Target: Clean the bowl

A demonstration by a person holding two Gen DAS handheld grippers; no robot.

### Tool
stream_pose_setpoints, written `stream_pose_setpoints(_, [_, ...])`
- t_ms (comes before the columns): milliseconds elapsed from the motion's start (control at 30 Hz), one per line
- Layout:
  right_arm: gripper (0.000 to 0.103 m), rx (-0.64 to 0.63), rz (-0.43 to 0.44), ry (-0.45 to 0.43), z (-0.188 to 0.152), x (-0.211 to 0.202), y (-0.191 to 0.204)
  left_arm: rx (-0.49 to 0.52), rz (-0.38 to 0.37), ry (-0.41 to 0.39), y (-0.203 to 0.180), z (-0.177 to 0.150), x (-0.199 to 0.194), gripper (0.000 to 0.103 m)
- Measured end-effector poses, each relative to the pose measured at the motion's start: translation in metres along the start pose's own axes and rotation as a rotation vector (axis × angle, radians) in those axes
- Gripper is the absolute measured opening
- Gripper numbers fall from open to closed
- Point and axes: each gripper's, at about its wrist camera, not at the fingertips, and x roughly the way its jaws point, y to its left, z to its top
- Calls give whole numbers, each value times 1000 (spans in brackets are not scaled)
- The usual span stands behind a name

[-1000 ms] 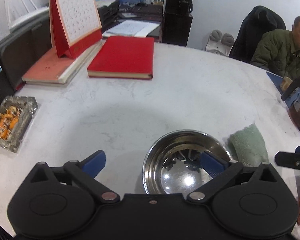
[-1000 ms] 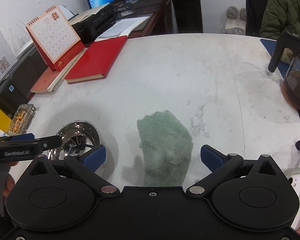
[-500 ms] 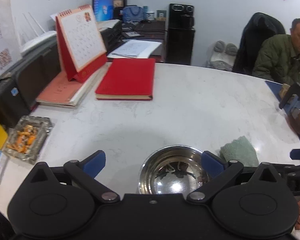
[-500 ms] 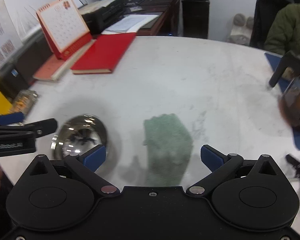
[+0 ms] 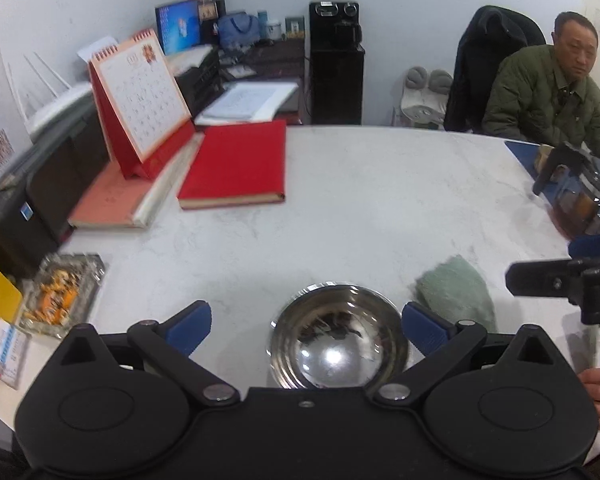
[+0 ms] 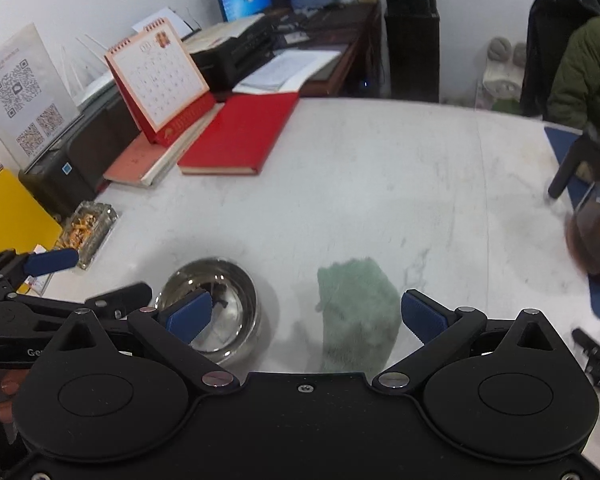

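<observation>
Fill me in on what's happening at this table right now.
A person holds a two-finger gripper in each hand over a white marble table. The left gripper is open, lined up on a steel bowl that sits untouched on the table. The right gripper is open too, above a folded green cloth lying beside the bowl. Nothing is gripped and wiping has not begun. Another person sits at the far side.

glossy mirror-bright metal bowl [image 5: 337,338], fuzzy green cloth [image 6: 356,312], smooth matt marble-look table [image 5: 380,200]
</observation>
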Motion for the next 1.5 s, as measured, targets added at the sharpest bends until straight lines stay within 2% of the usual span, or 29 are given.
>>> stream_pose_setpoints(133, [103, -6, 51, -32, -3, -5, 2, -36, 9, 57, -2, -4, 3, 101])
stream_pose_setpoints(267, [103, 95, 132, -13, -6, -7, -2, -31, 8, 97, -6, -11, 4, 101])
stream_pose_setpoints(367, [103, 109, 96, 37, -3, -3, -5, -35, -7, 113, -7, -16, 3, 101])
stream_pose_setpoints(500, [103, 117, 3, 30, -9, -4, -7, -39, -22, 140, -8, -21, 4, 101])
stream_pose_setpoints(800, [103, 89, -107, 127, -26, 18, 5, -58, -46, 170, -9, -26, 4, 101])
stream_pose_setpoints(1033, [103, 87, -136, 178, -40, 26, 11, -77, -60, 209, -10, -31, 8, 101])
stream_pose_setpoints(1500, [103, 90, -175, 166, -39, 20, 4, -88, -52, 231, -11, -34, 8, 101])
